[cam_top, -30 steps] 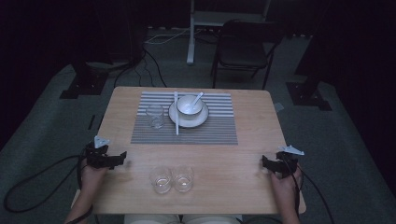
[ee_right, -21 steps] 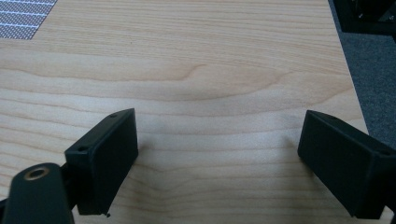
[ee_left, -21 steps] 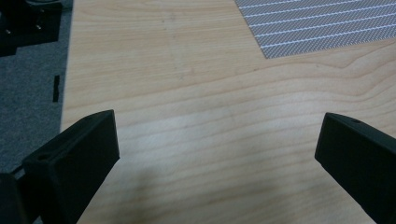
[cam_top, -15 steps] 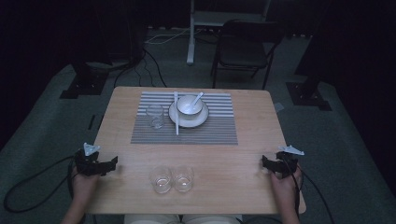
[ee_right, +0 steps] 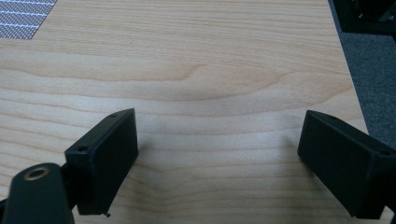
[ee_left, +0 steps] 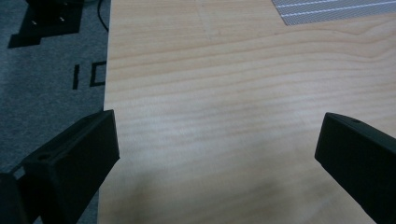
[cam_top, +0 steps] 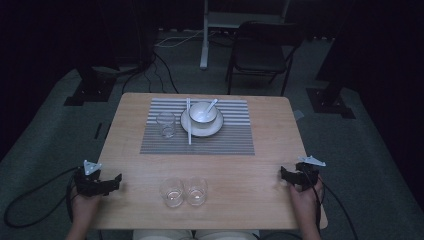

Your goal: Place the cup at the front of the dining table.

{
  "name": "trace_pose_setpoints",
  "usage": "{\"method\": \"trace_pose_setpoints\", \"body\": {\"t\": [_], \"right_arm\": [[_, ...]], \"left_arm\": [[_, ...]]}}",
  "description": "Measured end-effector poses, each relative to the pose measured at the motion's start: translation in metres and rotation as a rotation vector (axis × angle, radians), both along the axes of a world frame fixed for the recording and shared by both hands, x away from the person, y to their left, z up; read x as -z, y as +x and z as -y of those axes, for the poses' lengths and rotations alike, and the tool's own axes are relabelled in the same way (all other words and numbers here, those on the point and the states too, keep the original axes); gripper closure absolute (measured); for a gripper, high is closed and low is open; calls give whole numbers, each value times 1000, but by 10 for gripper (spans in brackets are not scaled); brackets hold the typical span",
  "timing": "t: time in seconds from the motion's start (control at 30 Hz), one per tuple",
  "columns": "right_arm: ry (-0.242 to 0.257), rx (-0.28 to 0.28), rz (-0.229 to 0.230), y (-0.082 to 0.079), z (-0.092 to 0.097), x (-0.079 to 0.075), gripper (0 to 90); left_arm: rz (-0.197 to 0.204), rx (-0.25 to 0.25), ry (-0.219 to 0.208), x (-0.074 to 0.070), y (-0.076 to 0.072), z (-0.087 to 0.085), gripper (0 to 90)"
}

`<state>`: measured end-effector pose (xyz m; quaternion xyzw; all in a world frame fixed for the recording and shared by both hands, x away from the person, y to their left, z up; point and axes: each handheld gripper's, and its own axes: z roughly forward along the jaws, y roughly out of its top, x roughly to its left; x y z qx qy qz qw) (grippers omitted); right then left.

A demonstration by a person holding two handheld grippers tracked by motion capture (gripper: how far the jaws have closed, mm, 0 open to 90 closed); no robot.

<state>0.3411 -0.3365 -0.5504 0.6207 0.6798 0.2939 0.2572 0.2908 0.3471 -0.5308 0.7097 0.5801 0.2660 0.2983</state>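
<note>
Two empty glasses (cam_top: 183, 191), set touching at the table's (cam_top: 270, 135) near edge, are flanked by the left gripper (cam_top: 112, 183) and right gripper (cam_top: 285, 174), jaws spread; either could be toppled if approached carelessly.

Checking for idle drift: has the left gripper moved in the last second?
Yes. The left gripper has slid back toward the person and outward, ending at the table's left edge, farther from the placemat.
</note>
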Motion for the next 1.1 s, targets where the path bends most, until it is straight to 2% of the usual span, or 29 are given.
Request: {"method": "trace_pose_setpoints", "body": {"t": [0.1, 0.2, 0.37, 0.47, 0.6, 0.83, 1.1], "right_arm": [[0, 0, 0, 0, 0, 0, 116], [0, 0, 0, 0, 0, 0, 116], [0, 0, 0, 0, 0, 0, 116], [0, 0, 0, 0, 0, 0, 116], [0, 0, 0, 0, 0, 0, 115], [1, 0, 0, 0, 0, 0, 115], [0, 1, 0, 0, 0, 0, 115]], "left_arm": [[10, 4, -22, -1, -9, 0, 0], [14, 1, 9, -1, -16, 1, 0], [20, 3, 10, 0, -27, 2, 0], [27, 5, 24, -1, -33, 3, 0], [27, 13, 27, -1, -40, 3, 0], [19, -1, 23, 3, -53, -1, 0], [24, 15, 20, 2, -69, 2, 0]]}}
